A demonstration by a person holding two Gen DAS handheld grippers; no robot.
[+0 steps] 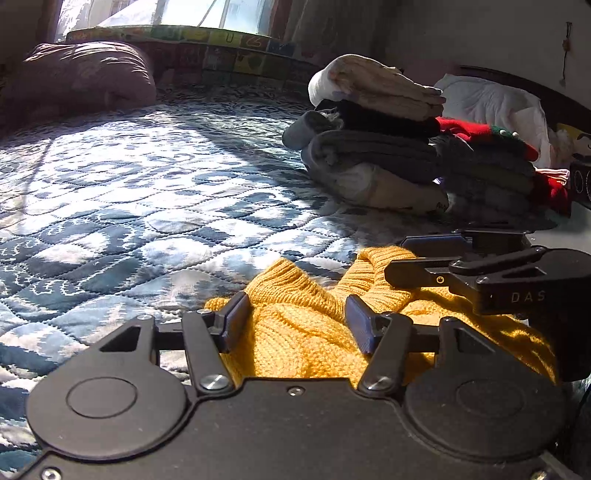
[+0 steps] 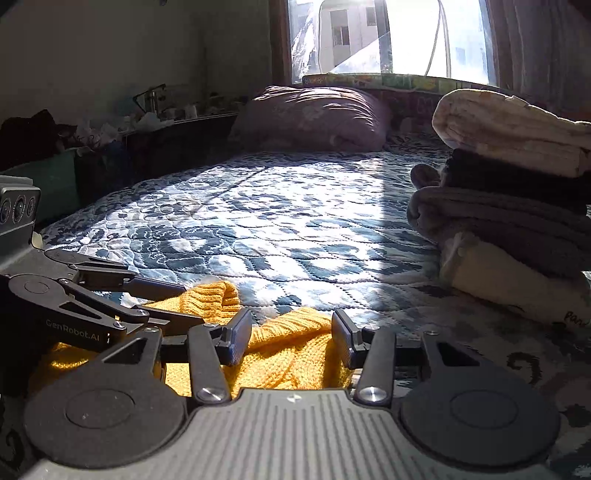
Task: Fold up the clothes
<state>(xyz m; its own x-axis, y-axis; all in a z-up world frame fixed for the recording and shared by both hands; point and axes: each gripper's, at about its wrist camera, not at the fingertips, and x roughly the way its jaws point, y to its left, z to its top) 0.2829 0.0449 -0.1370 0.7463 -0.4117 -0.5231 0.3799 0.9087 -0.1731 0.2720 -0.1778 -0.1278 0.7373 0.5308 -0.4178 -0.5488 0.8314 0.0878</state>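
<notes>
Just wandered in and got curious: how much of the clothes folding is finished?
Done: a stack of folded clothes sits on the quilted bed. In hand: a yellow knit sweater lies bunched between the open left tool and right tool. Left: folding it. Other unfolded laundry isn't clearly visible.

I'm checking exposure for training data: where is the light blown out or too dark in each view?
Left wrist: sun streaks bleach the quilt, the window glares, the yellow sweater is well lit. Right wrist: the window is blown out, the left wall murky, edges bowed by fisheye.
</notes>
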